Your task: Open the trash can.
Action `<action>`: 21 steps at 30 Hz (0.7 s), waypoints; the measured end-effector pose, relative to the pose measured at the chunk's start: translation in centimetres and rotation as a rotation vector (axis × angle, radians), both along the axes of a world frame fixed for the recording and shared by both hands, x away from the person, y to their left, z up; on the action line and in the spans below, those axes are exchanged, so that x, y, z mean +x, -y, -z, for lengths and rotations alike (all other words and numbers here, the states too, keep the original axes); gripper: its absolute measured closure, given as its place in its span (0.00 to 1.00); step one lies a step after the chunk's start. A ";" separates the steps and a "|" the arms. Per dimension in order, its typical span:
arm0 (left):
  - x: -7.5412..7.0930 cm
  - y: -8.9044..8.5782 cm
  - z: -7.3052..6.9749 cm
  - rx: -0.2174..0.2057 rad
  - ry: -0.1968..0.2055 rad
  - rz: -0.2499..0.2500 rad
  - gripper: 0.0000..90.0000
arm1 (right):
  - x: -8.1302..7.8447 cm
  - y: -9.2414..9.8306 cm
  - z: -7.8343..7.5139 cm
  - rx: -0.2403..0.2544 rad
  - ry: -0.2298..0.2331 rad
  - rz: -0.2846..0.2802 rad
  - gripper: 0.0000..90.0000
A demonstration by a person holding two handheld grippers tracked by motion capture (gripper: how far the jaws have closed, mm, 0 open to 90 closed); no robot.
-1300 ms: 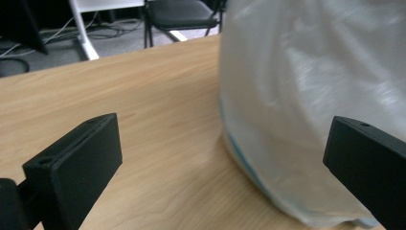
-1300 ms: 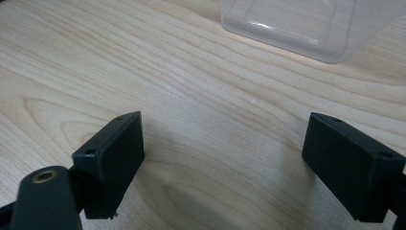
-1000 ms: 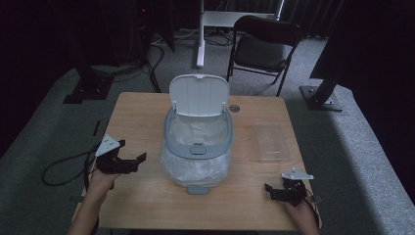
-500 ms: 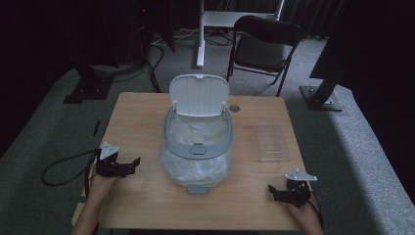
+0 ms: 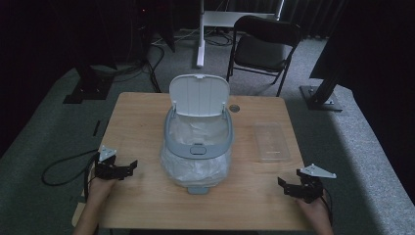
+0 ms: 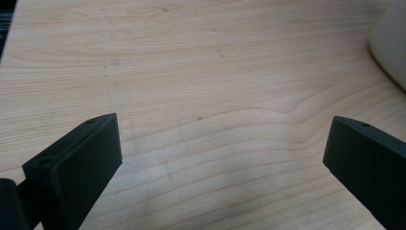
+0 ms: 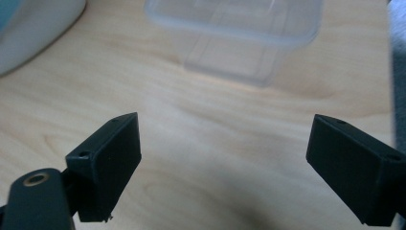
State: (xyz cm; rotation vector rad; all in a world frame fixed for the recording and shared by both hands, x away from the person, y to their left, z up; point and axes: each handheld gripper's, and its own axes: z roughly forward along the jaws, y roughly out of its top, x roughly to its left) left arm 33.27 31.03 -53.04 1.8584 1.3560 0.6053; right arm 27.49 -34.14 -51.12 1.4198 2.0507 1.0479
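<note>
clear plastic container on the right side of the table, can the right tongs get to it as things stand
Probably yes. The right tongs stand open near the table's front edge, and the clear plastic container lies straight ahead of them with bare wood between. The bin sits off to the side, out of that path.

Jaws: black, spread wide, nothing between.
Table (image 6: 201,72): bare wood, beneath both jaws.
Bin (image 6: 390,43): pale curved edge at 2 o'clock.

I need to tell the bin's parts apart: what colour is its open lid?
White; the lid stands raised above the bin's grey-blue rim, clearest in the high view.
</note>
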 end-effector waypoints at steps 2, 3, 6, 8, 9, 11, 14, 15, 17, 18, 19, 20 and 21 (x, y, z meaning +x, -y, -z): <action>0.1 -0.2 0.3 0.004 -0.019 -0.002 0.01 | 0.6 0.4 -0.9 0.021 0.015 0.007 0.12; 0.1 -0.3 0.5 0.001 -0.021 -0.004 0.01 | 0.8 0.5 -1.2 0.031 0.016 0.008 0.12; 0.2 -0.3 0.7 -0.002 -0.033 -0.005 0.01 | 1.7 0.7 -1.8 0.037 0.019 0.012 0.12; 0.2 -0.4 0.8 -0.002 -0.040 -0.004 0.01 | 2.5 0.8 -2.1 0.042 0.019 0.016 0.12; 0.2 -0.4 0.9 -0.002 -0.042 -0.007 0.01 | 2.9 0.8 -2.2 0.044 0.018 0.018 0.12; 0.2 -0.4 0.9 -0.002 -0.044 -0.008 0.01 | 3.3 0.8 -2.4 0.045 0.019 0.020 0.12; 0.3 -0.5 1.2 0.000 -0.053 -0.013 0.01 | 4.9 0.9 -2.8 0.049 0.021 0.037 0.12; 0.3 -0.6 1.3 0.002 -0.058 -0.010 0.01 | 5.3 0.9 -2.9 0.052 0.019 0.045 0.12; 0.3 -0.6 1.4 -0.001 -0.065 -0.009 0.01 | 6.1 0.9 -3.0 0.053 0.014 0.054 0.12; 0.3 -0.6 1.4 -0.002 -0.066 -0.011 0.01 | 6.5 0.9 -2.9 0.054 0.008 0.058 0.12; 0.3 -0.7 1.4 -0.003 -0.059 -0.013 0.01 | 6.9 0.9 -2.9 0.056 0.002 0.062 0.12; 0.3 -0.7 1.4 -0.002 -0.060 -0.013 0.01 | 7.3 1.0 -2.8 0.059 -0.002 0.068 0.12; 0.3 -0.7 1.4 -0.004 -0.064 -0.013 0.01 | 7.7 1.0 -2.8 0.068 -0.010 0.073 0.12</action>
